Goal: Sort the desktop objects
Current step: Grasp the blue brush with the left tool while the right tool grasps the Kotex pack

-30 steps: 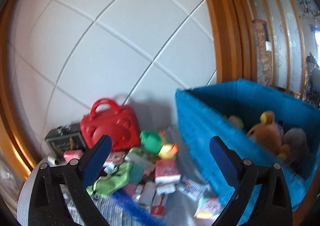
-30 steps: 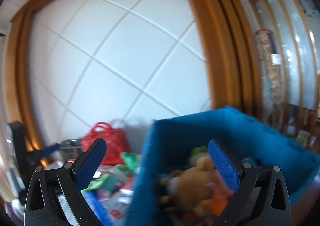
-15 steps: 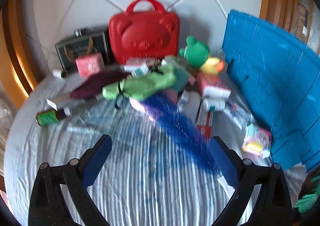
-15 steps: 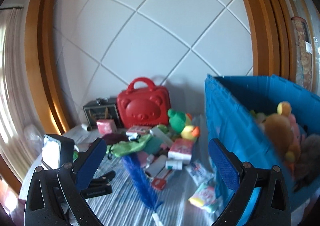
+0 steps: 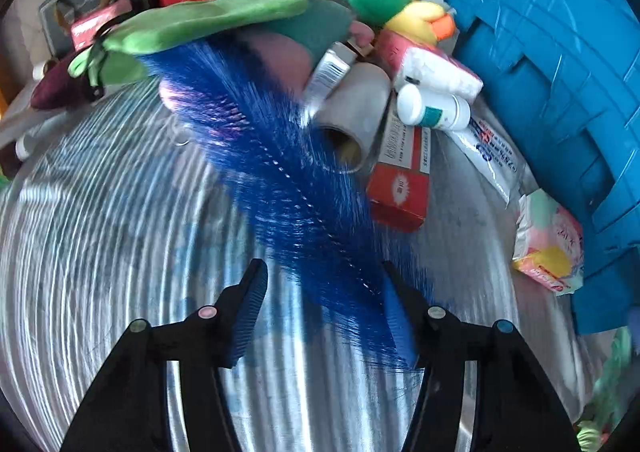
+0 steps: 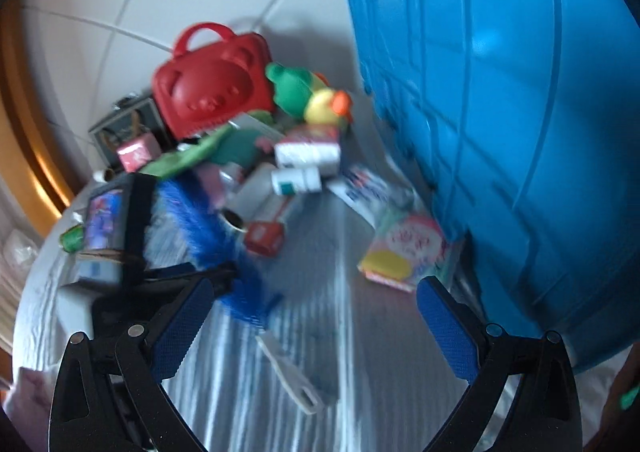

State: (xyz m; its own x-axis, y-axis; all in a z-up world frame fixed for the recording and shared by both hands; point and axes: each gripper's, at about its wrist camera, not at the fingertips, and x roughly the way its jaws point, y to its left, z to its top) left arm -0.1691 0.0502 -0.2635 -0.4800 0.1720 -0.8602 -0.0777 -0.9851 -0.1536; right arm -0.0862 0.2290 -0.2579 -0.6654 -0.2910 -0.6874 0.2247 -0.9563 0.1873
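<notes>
Blue bristles fill the middle of my left wrist view: the bottle brush (image 5: 288, 172) runs from the upper left of the frame down to the lower right, lying on the striped tabletop (image 5: 120, 232) in front of the pile of boxes and plush toys. My left claw (image 5: 324, 308) has just been closing and now stands about half open, straddling the lower end of the brush; the right pad sits in the bristles, the left pad is clear of them, so I do not count it as gripped.

I judge the brush light, with soft, springy bristles around a thin twisted-wire core that could bend. Pinching bristles alone would let it slip or sag; I would rather take the wire stem or the pale flat handle (image 6: 292, 380), which shows in the lower middle of the right wrist view.

My right claw (image 6: 316, 328) is wide open and empty, hovering over the tabletop beside the blue bin (image 6: 520, 132) at right.
</notes>
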